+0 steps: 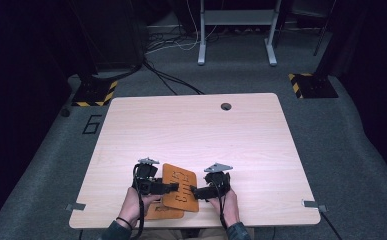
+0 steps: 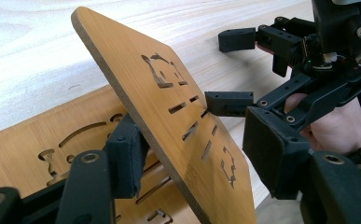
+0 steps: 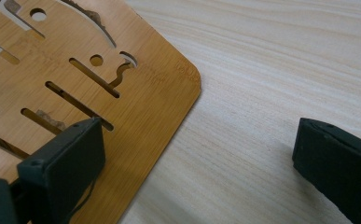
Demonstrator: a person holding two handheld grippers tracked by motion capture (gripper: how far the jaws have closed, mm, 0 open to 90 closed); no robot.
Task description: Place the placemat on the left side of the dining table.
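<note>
A bamboo board (image 1: 180, 187) with slot cutouts rests tilted near the table's front edge, lapping over a second cut-out board (image 1: 161, 210) that lies flat. In the left gripper view the tilted board (image 2: 169, 93) rises between the jaws of my left gripper (image 2: 194, 140). One pad sits under the board and the other stands a little off its face. The flat board (image 2: 38, 149) lies beneath. My left gripper (image 1: 173, 187) comes in from the left. My right gripper (image 1: 193, 191) faces it, open (image 2: 234, 70), with one jaw tip at the board's face. Its jaws (image 3: 201, 154) stand wide, one over the board (image 3: 136, 93) and one over bare table.
The pale wooden table (image 1: 191, 130) has a cable hole (image 1: 225, 106) near its far edge and small metal clips (image 1: 75, 206) at the front corners. Beyond the table stand a white desk frame (image 1: 236, 30) and yellow-and-black striped bases (image 1: 311, 85) on grey carpet.
</note>
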